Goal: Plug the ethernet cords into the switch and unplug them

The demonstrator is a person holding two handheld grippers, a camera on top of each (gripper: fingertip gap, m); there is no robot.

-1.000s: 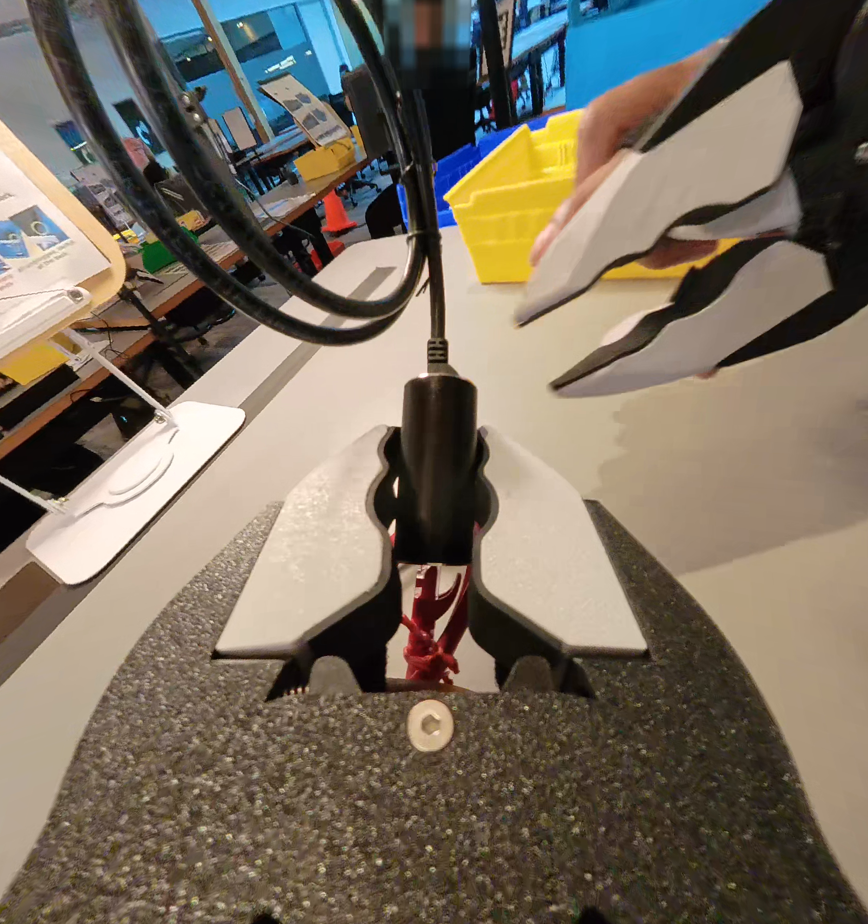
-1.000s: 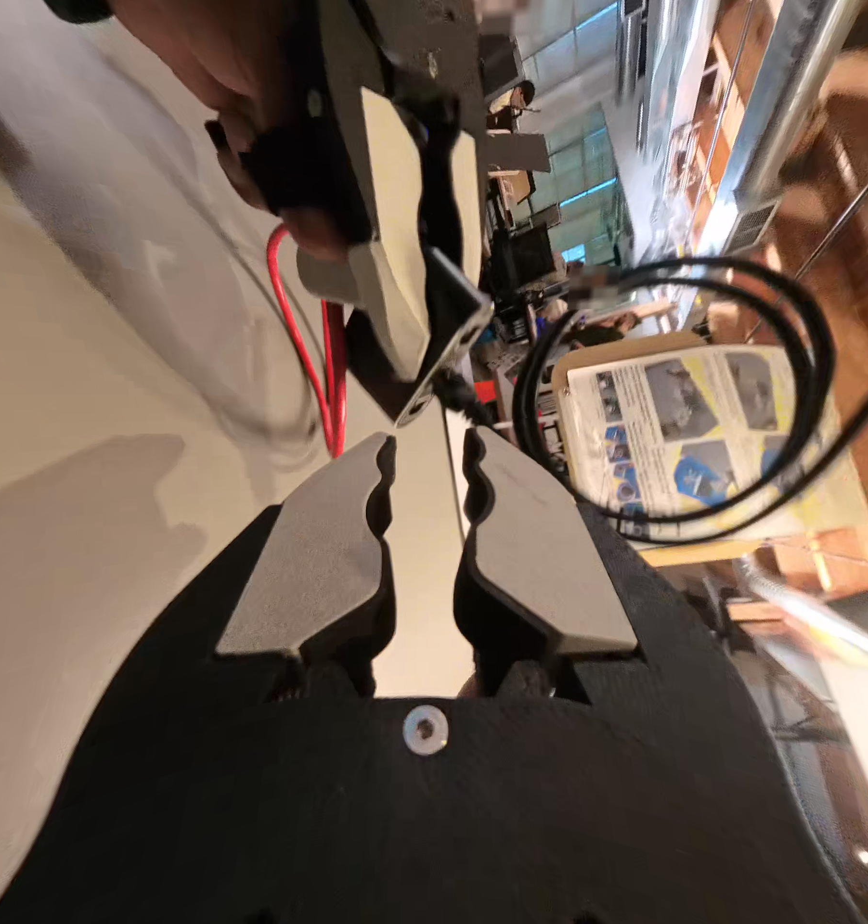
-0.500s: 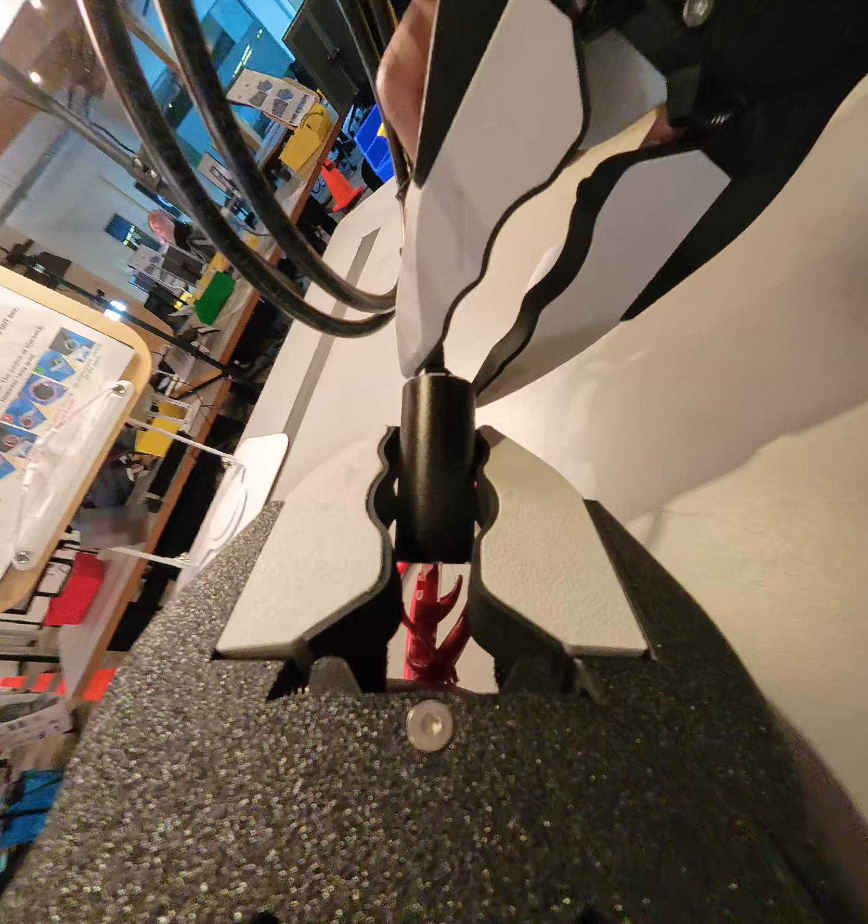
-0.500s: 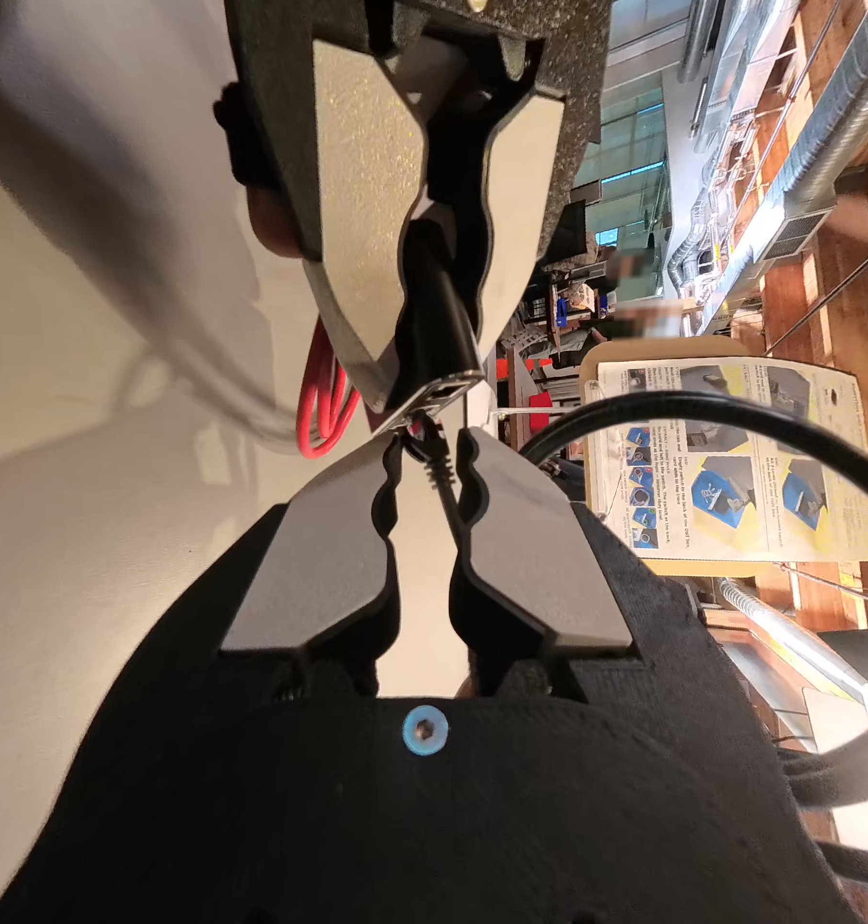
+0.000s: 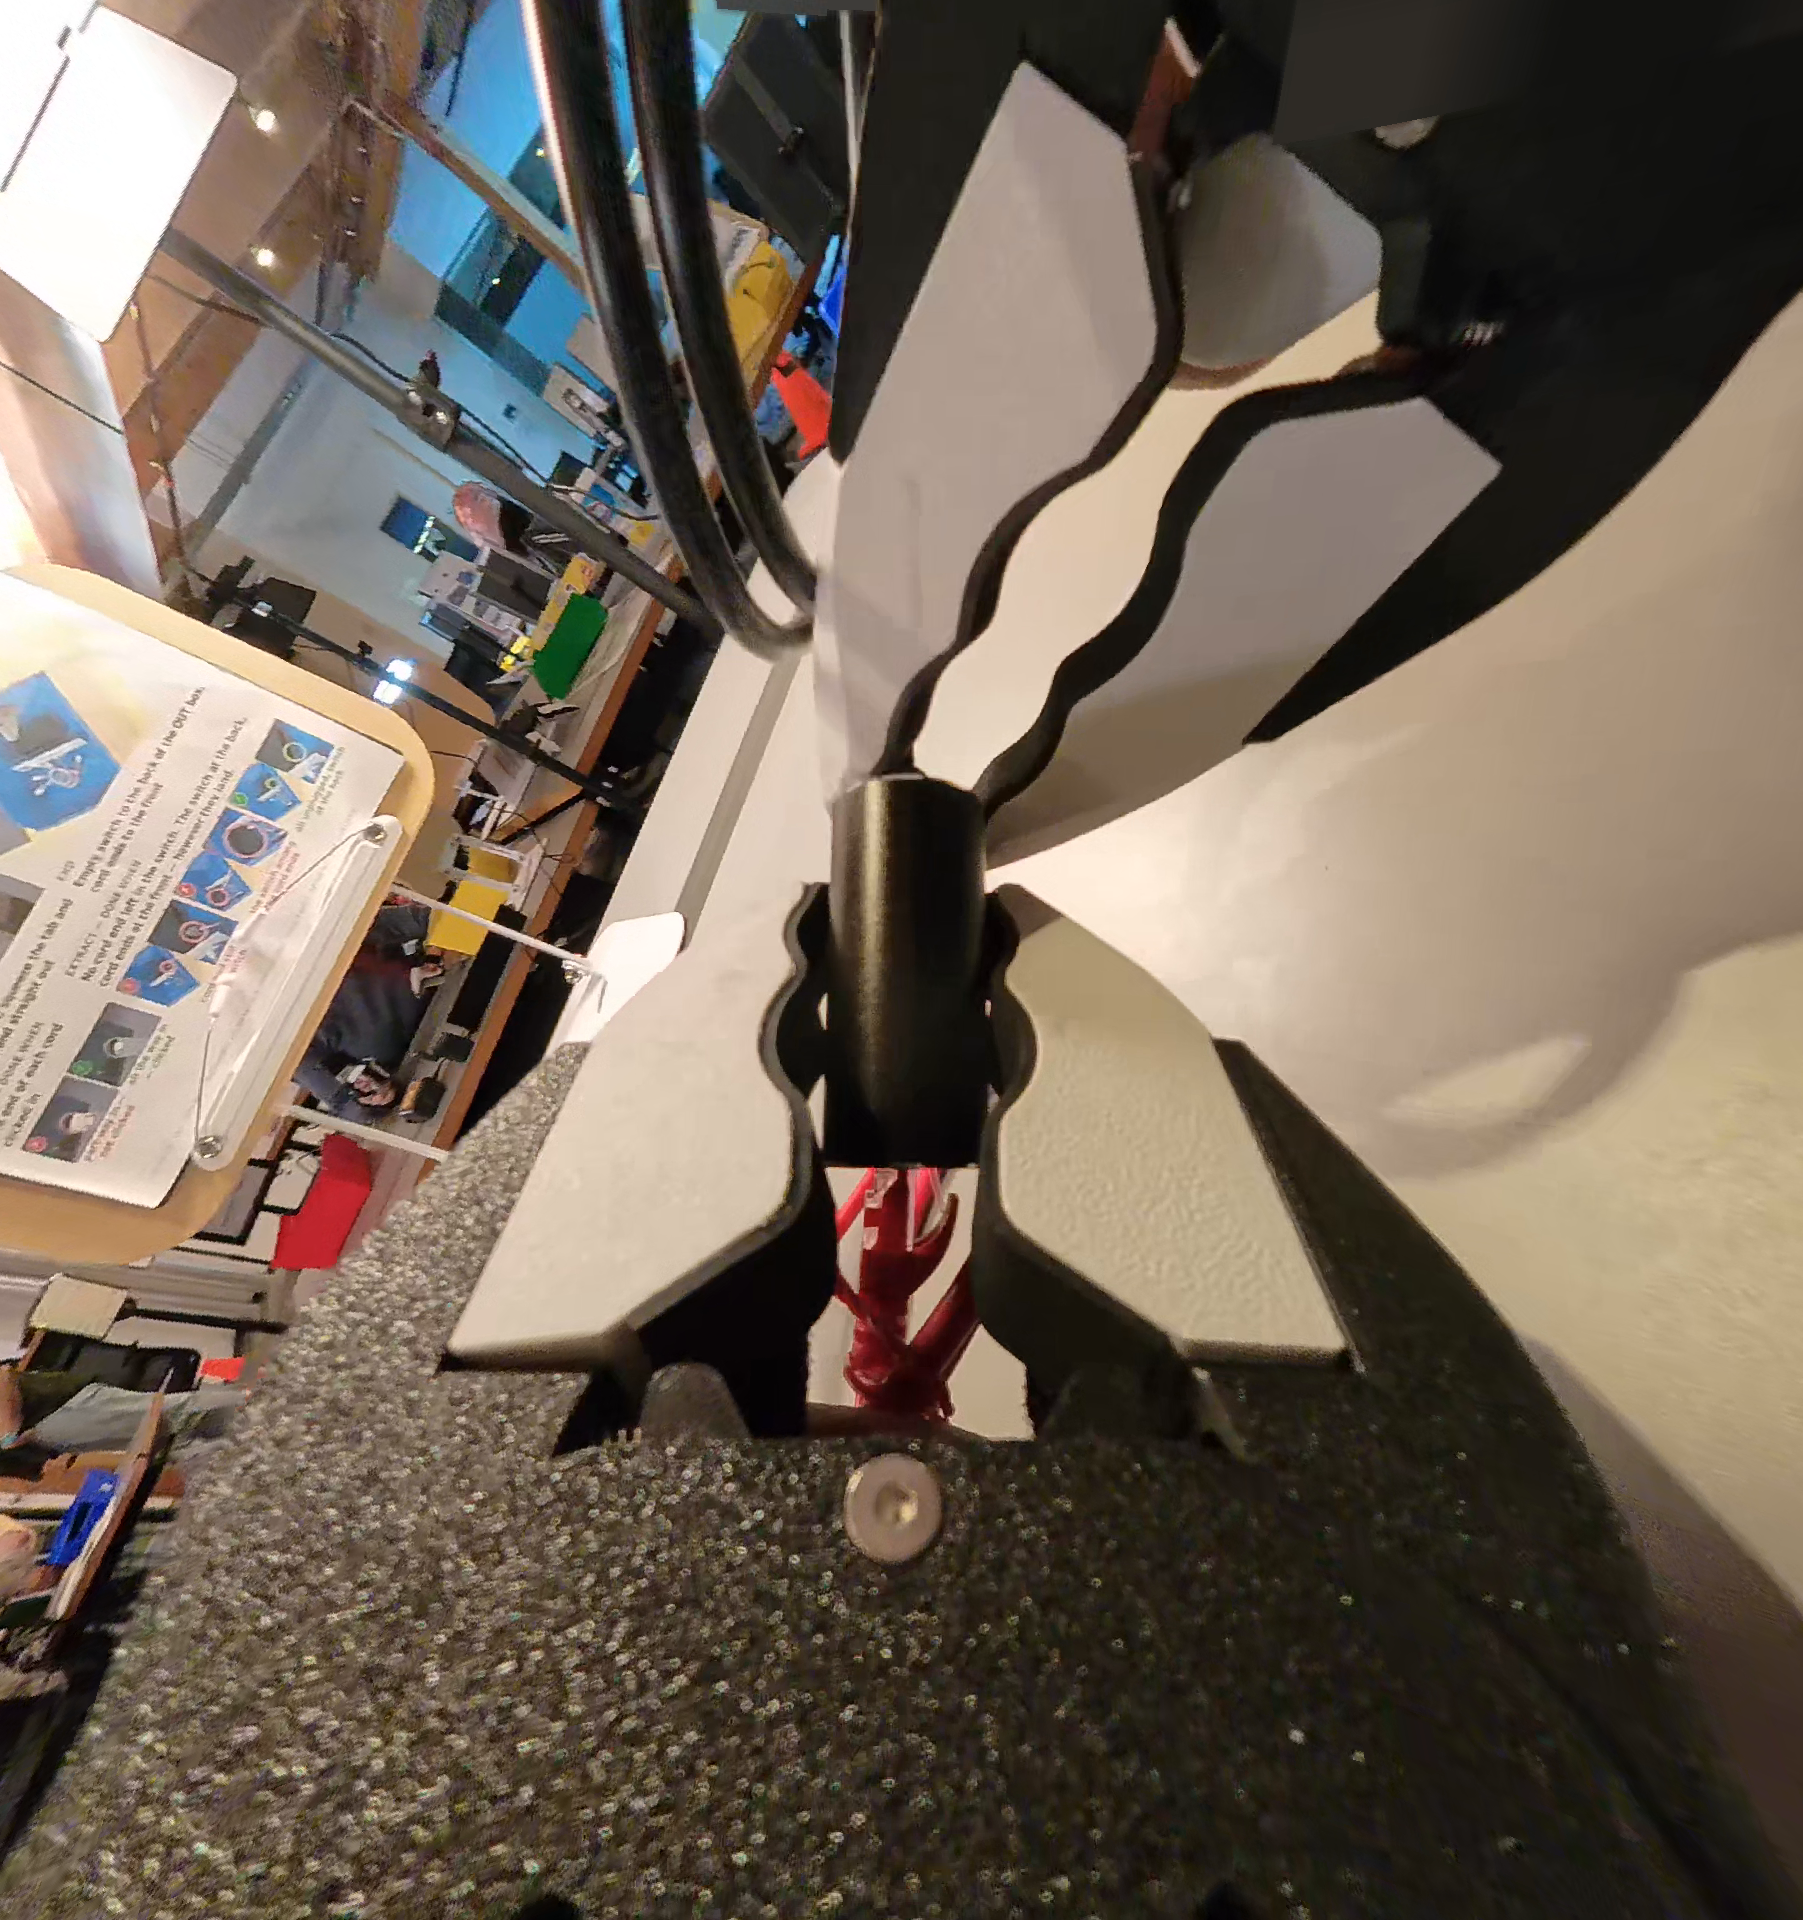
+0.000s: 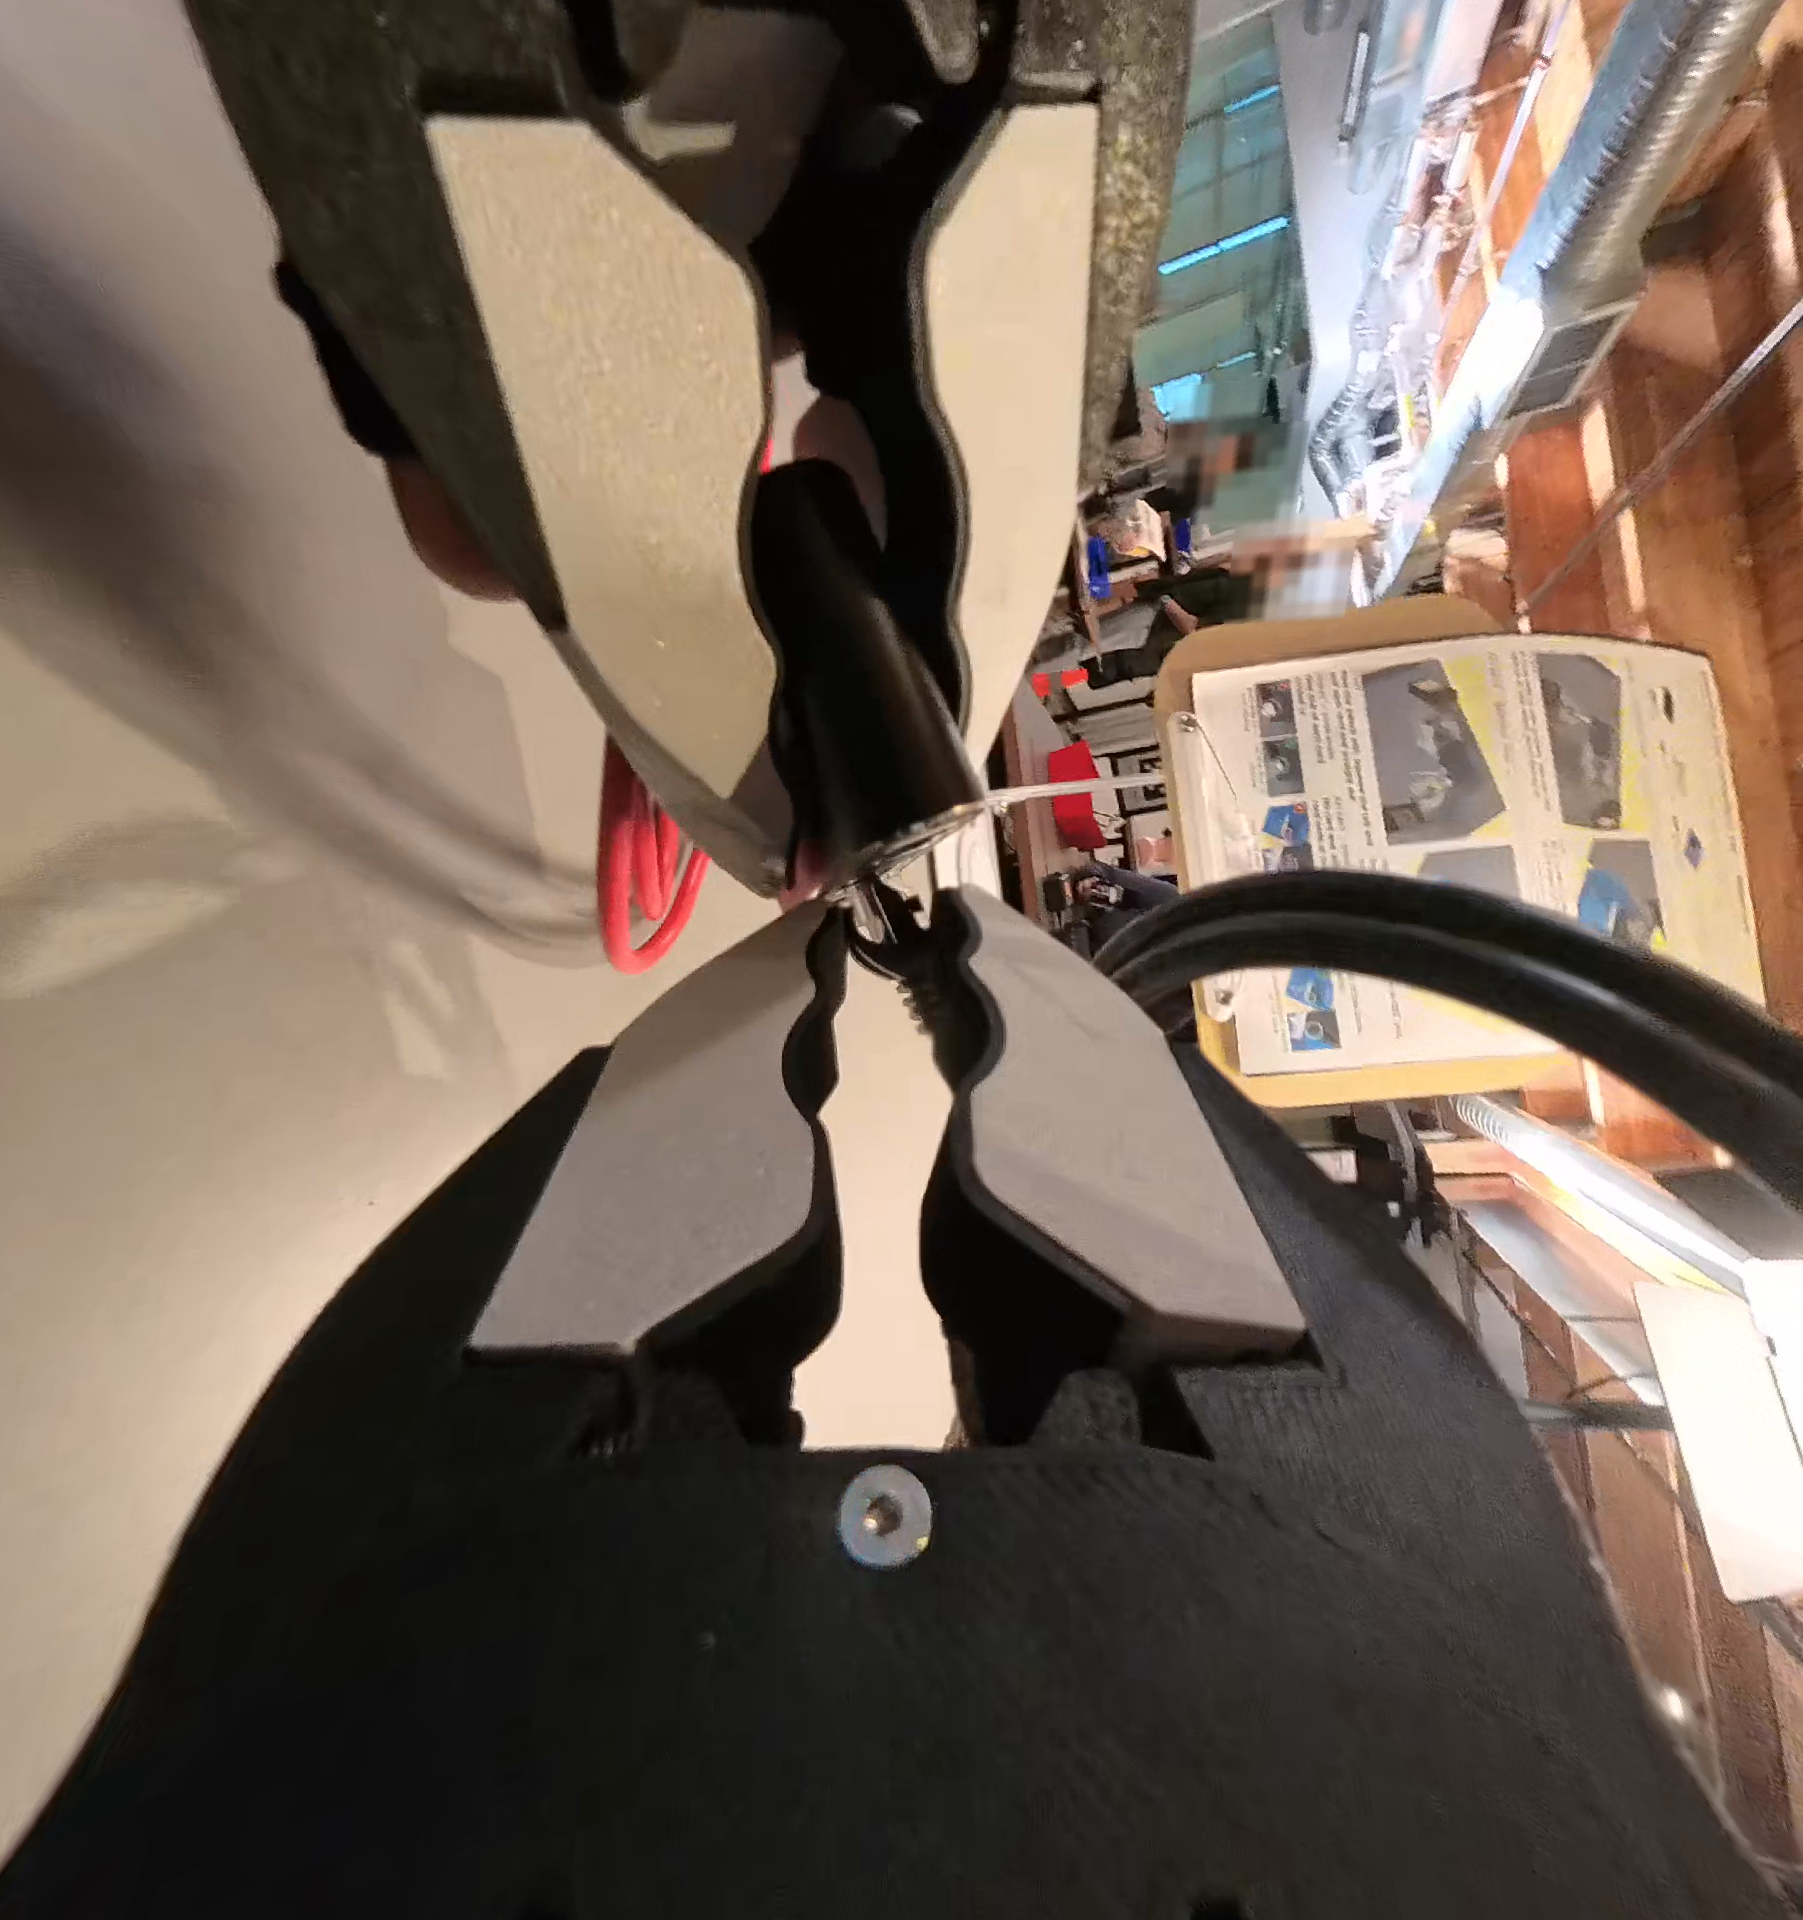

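My left gripper [image 5: 902,914] is shut on a small black switch [image 5: 907,987] and holds it up off the table. A red cord [image 5: 902,1278] comes out of the switch's near end, between my fingers. My right gripper [image 6: 892,925] meets the left one tip to tip. It is shut on the plug of a thick black cord [image 6: 1499,987] at the switch's [image 6: 845,686] port face. The black cord [image 5: 668,312] loops upward. Red cord loops [image 6: 642,883] hang behind the left gripper [image 6: 866,821]. Whether the plug is seated in the port is hidden.
The beige table [image 5: 1499,935] lies below both grippers. A wooden board with a printed instruction sheet [image 5: 149,883] stands at the table's edge, on a white base [image 5: 637,945]; the board also shows in the right wrist view [image 6: 1448,852]. Workshop benches lie beyond. My left and right fingertips are right by each other.
The right gripper came in from the side, lined up nose to nose with the left one and closed on the black cord's plug at the switch. Both grippers tilted. The left kept hold of the switch.
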